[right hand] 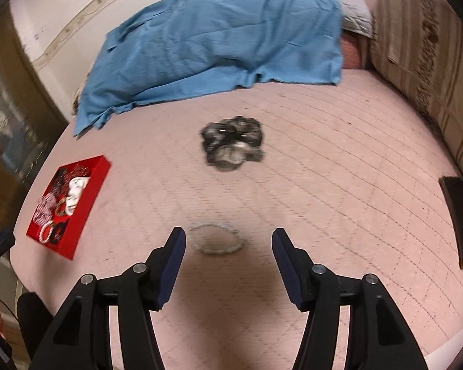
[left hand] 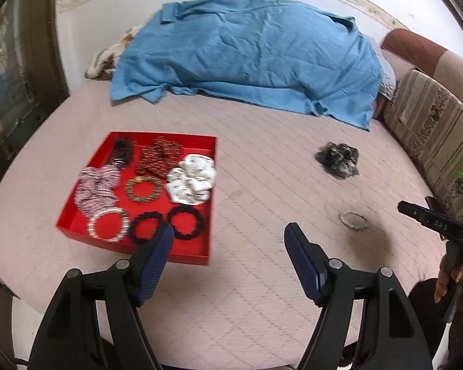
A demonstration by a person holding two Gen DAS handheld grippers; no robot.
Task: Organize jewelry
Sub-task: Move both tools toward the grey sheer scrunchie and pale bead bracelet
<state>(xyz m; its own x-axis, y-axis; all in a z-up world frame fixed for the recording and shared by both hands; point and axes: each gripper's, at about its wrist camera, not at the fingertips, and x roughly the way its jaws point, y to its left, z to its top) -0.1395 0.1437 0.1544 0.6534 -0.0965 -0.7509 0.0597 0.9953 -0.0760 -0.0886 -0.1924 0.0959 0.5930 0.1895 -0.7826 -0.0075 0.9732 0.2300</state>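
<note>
A shallow red square cardboard tray (left hand: 197, 254) lies on the left part of the pale pink quilted bed cover (left hand: 262, 160). It holds, from left to right: a pink-and-white striped fabric scrunchie (left hand: 97, 185), a silver beaded bracelet (left hand: 108, 222), a dark hair clip (left hand: 122, 151), a gold-and-dark beaded bracelet (left hand: 144, 188), a black ruffled hair band (left hand: 146, 226), a maroon patterned fabric piece (left hand: 159, 155), a second black ruffled hair band (left hand: 185, 222) and a white printed scrunchie (left hand: 191, 178). The items lie close together, some touching.

The left gripper (left hand: 228, 237) points down at the cover just right of the tray's near corner. Its blue-padded jaws stand well apart with nothing between them; the left pad overlaps the tray's near edge in view.

The right gripper (right hand: 228, 240) likewise tilts down, jaws parted and empty. A small pale beaded bracelet (right hand: 214, 240) lies flat on the cover just beyond and between its fingertips, untouched. The picture is blurred here.

Farther back a dark grey mottled scrunchie (right hand: 233, 143) lies alone on the cover, well apart from the tray. Behind it a crumpled blue cloth (left hand: 247, 52) covers a heap against the wall. A striped beige bolster (left hand: 432, 123) lines the right side. A dark flat object (right hand: 458, 215) rests at the right edge; its nature cannot be told.
</note>
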